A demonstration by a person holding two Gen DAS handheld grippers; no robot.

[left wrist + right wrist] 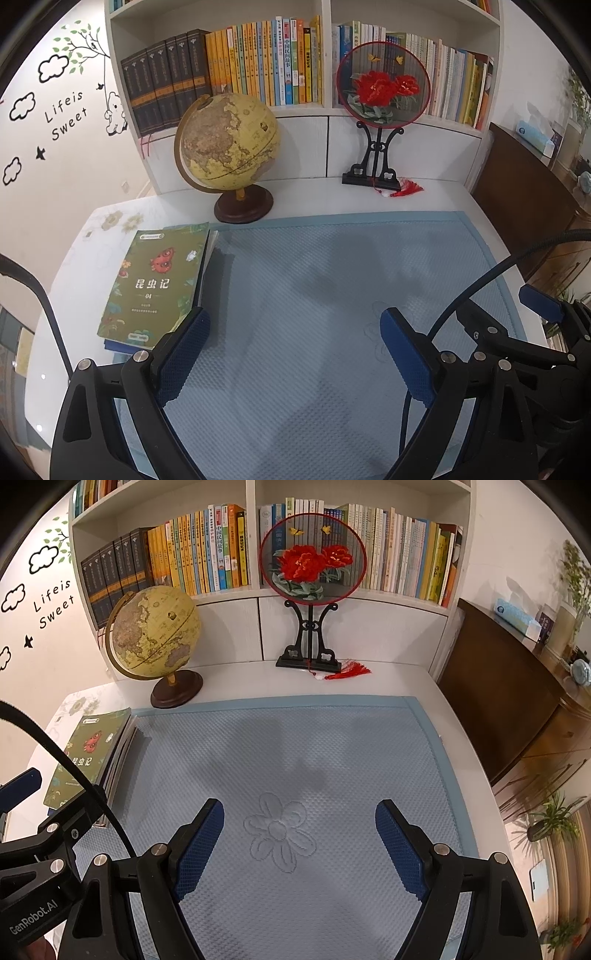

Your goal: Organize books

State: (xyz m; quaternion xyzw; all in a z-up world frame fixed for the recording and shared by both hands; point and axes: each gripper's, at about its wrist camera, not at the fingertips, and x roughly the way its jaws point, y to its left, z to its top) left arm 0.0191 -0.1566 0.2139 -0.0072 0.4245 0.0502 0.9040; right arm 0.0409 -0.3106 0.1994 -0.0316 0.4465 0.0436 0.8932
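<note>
Four fingers apart (one globe)

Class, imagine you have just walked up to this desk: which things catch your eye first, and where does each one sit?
The antique-style globe stands at the back left of the desk, and right of it the round fan with red flowers rises on a black stand before the bookshelf. A stack of books, topped by a green cover, lies at the left edge of the blue mat.
</note>
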